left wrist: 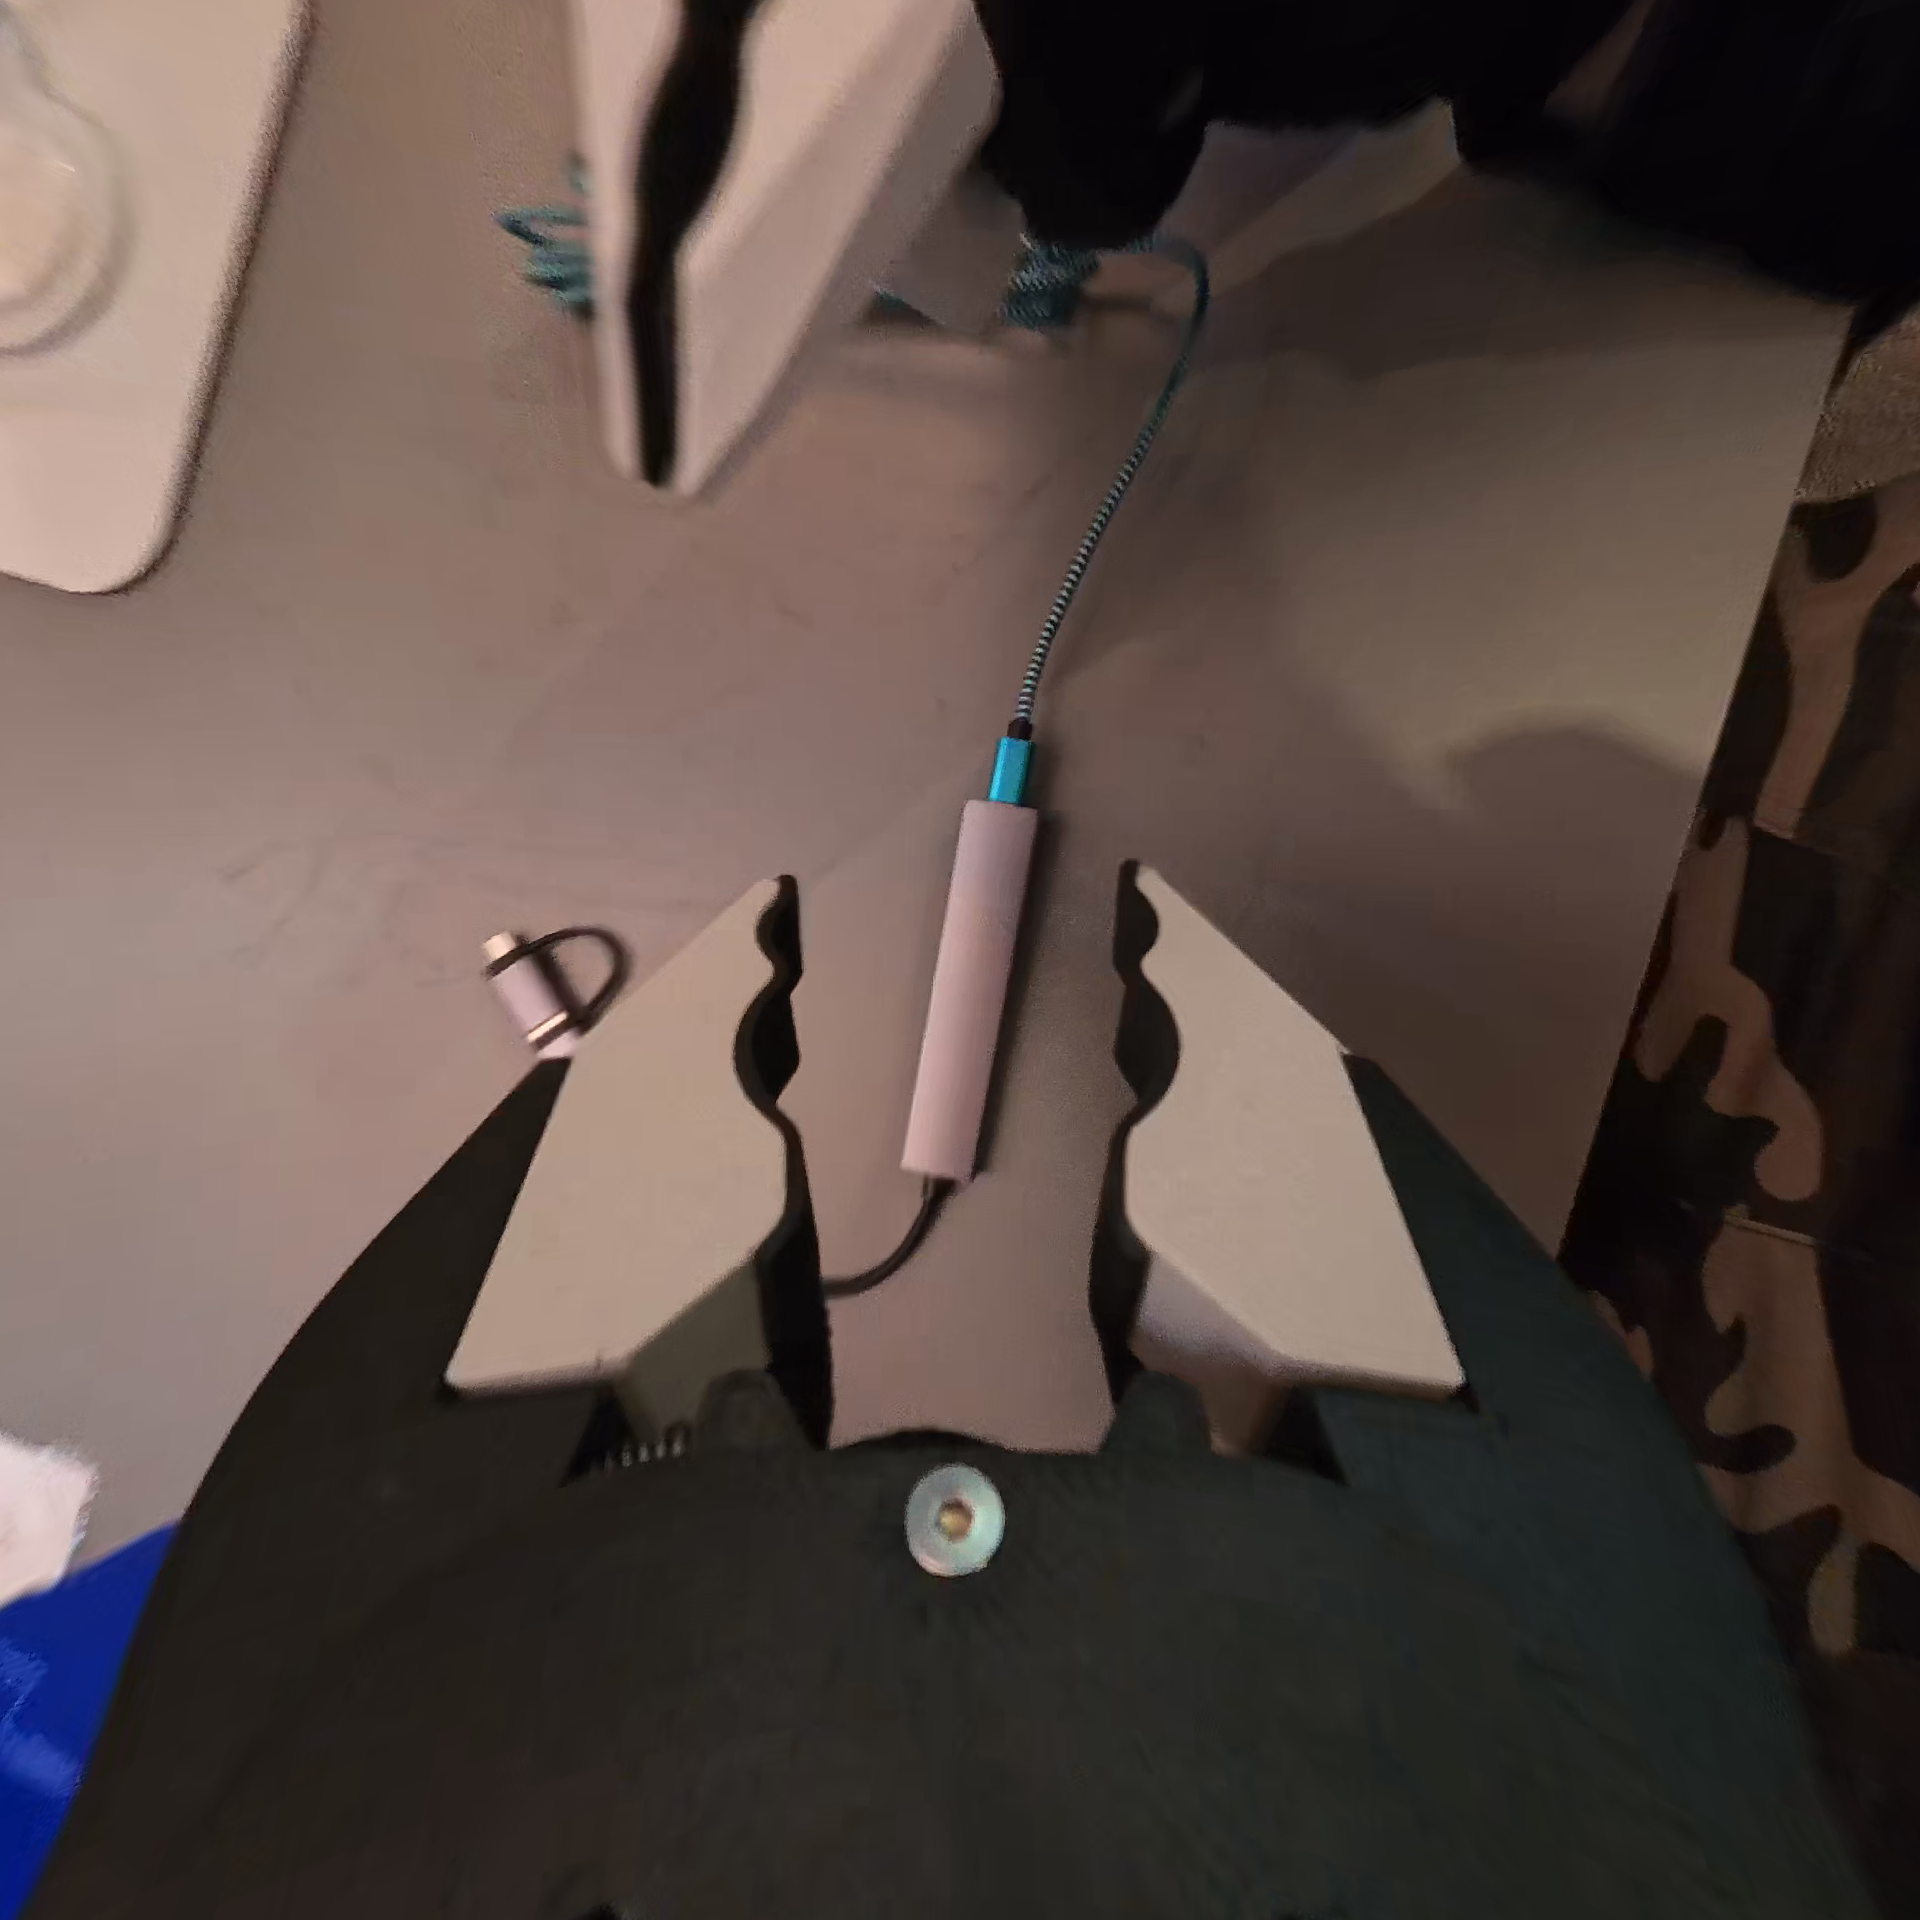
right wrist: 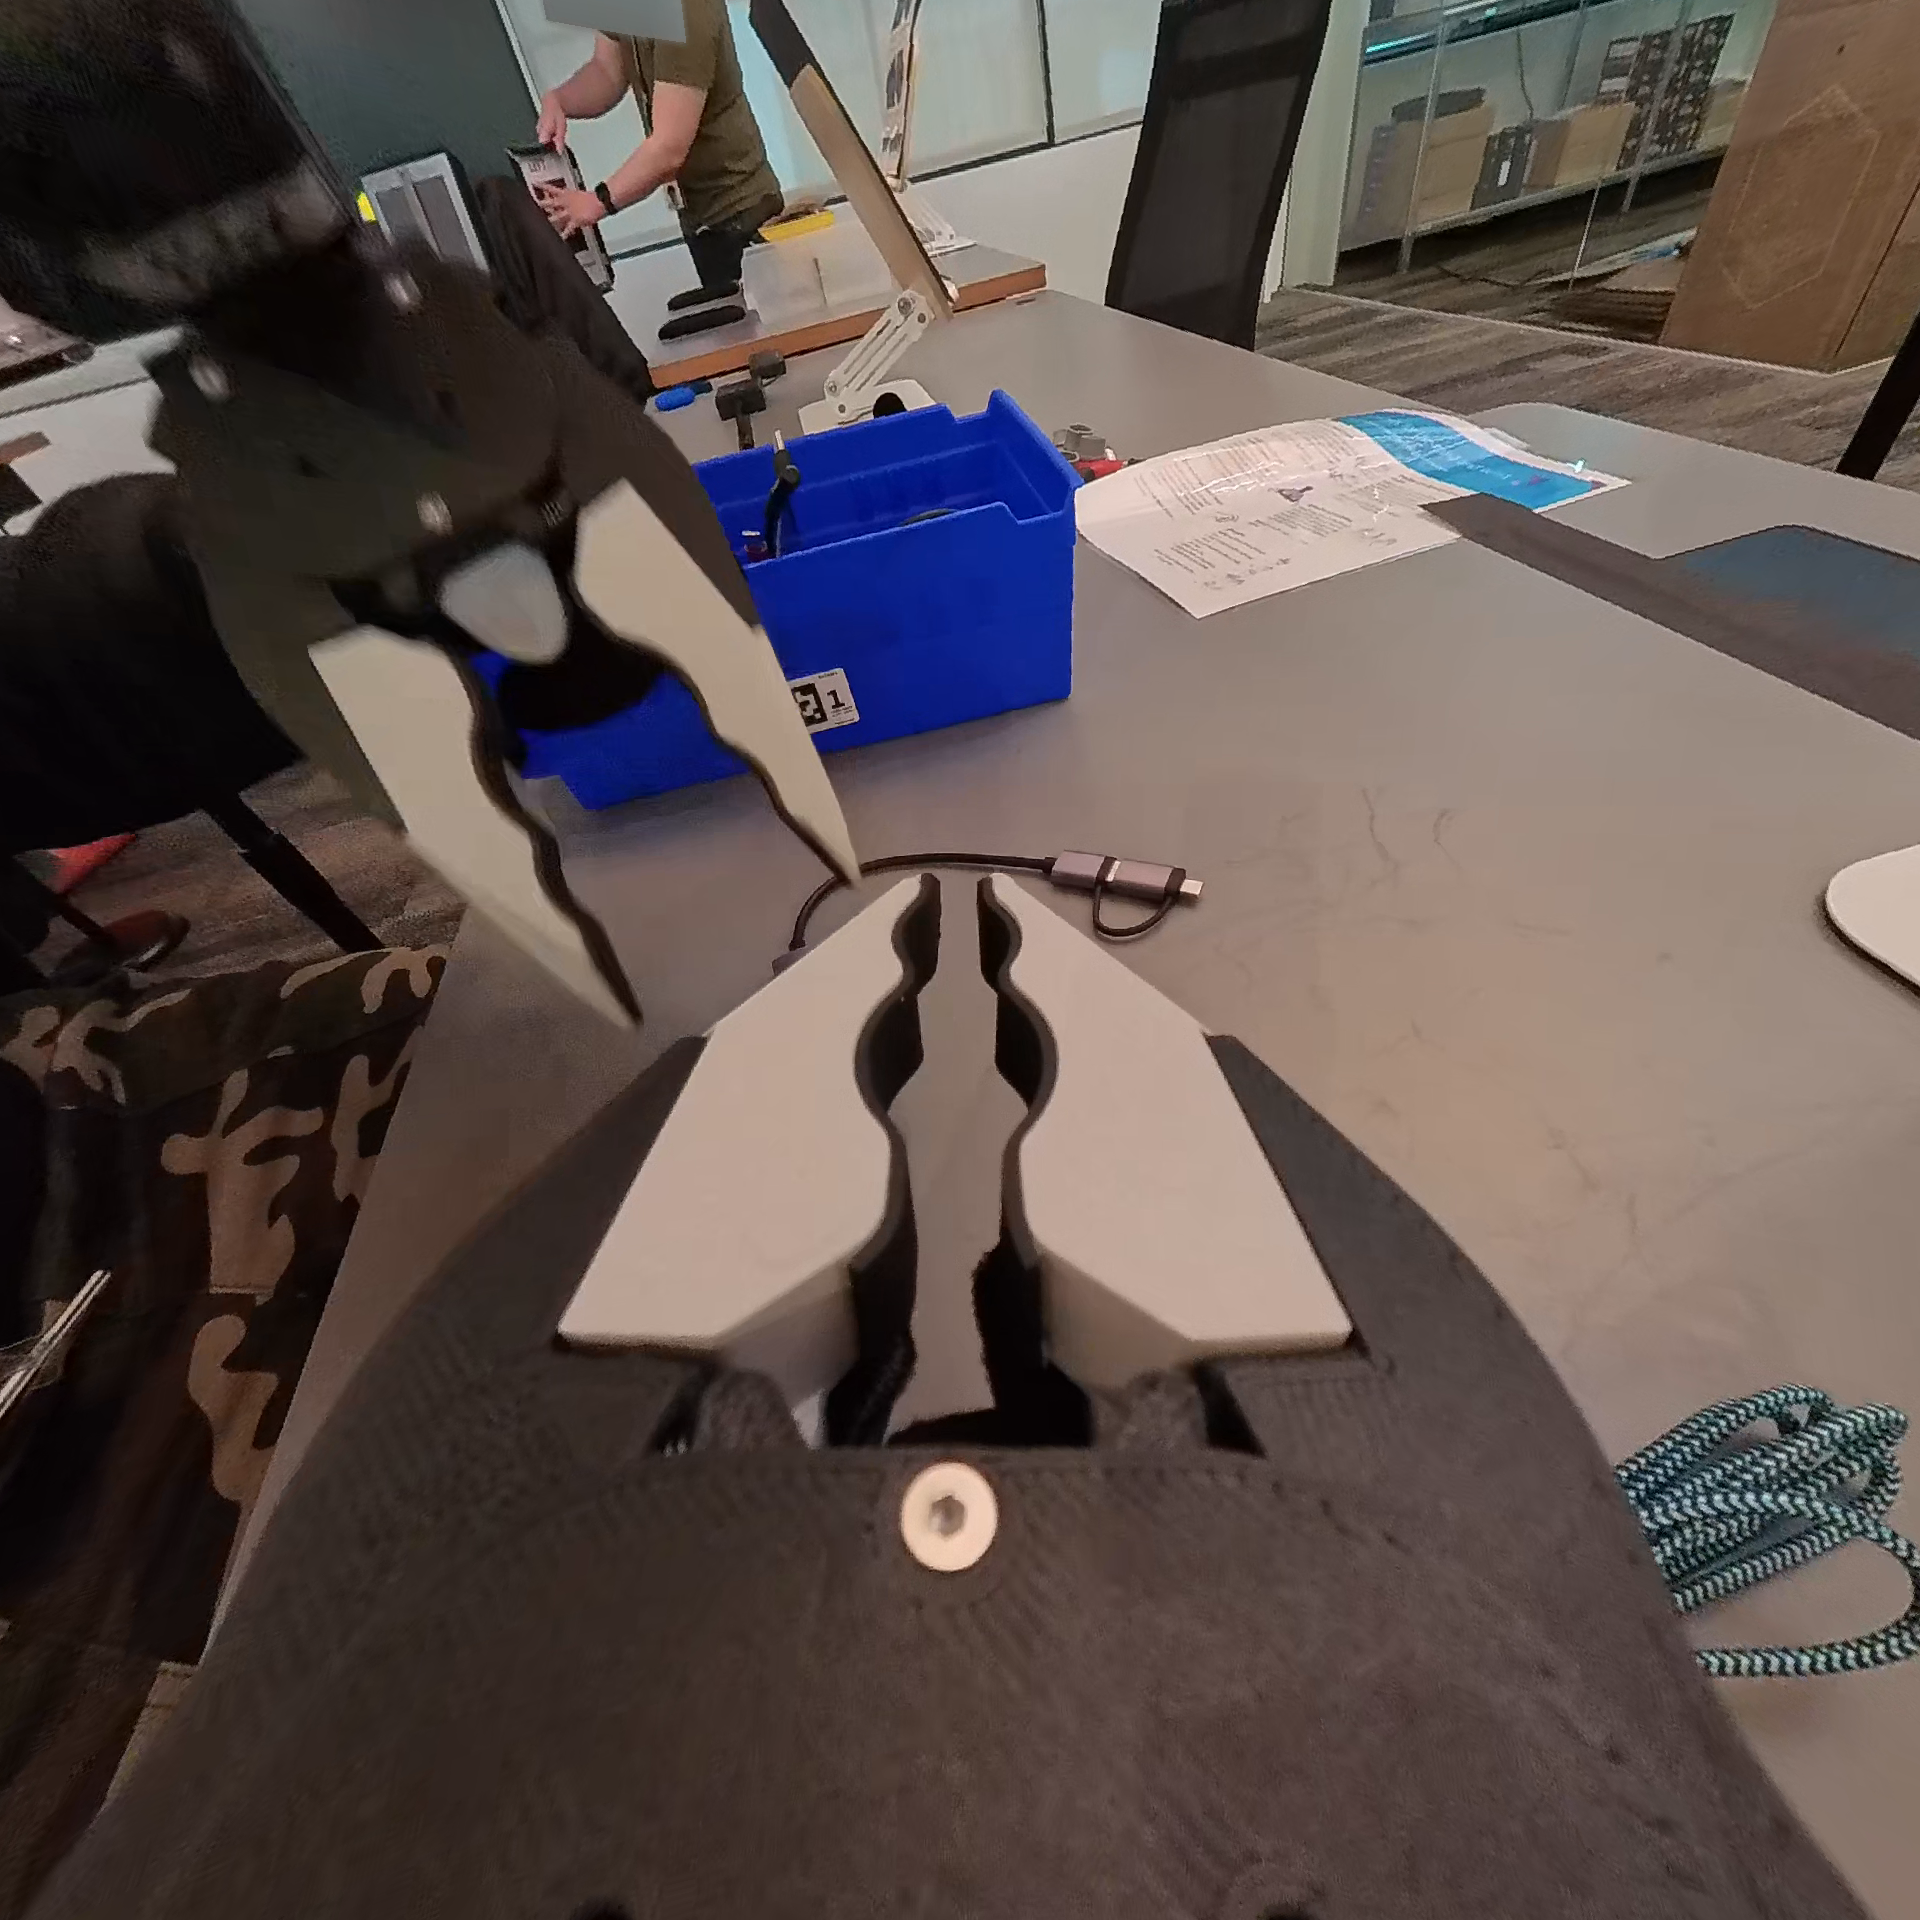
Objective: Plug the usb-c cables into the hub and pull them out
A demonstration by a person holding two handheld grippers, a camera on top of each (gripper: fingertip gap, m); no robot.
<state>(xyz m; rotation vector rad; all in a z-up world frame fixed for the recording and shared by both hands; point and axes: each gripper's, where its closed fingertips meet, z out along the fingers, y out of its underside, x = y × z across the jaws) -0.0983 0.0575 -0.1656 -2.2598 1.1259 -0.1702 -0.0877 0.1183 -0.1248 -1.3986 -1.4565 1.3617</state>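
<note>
In the left wrist view a slim grey hub (left wrist: 966, 987) lies on the grey table. A teal braided USB-C cable (left wrist: 1101, 520) is plugged into its far end by a blue connector (left wrist: 1013, 769). The hub's black lead ends in a grey plug (left wrist: 530, 987) to the left. My left gripper (left wrist: 956, 878) is open and empty, with the hub between and below its fingers. My right gripper (left wrist: 665, 312) hovers farther off. In the right wrist view the right gripper (right wrist: 956, 883) is shut and empty, the left gripper (right wrist: 738, 945) is open beside it, and the hub's plug (right wrist: 1127, 878) lies beyond.
A blue bin (right wrist: 914, 582) stands behind the hub, with papers (right wrist: 1299, 499) to its right. The coiled braided cable (right wrist: 1766, 1507) lies at the right. A white pad (right wrist: 1881, 914) sits at the right edge. Camouflage clothing (right wrist: 260, 1091) is at the table's left edge. A person stands far behind. The gap from one gripper's tips to the other's is roughly 8 cm. The left tips stand about 7 cm off the slim grey hub (left wrist: 966, 987). From either gripper's tips it is about 15 cm to the grey plug (left wrist: 530, 987).
</note>
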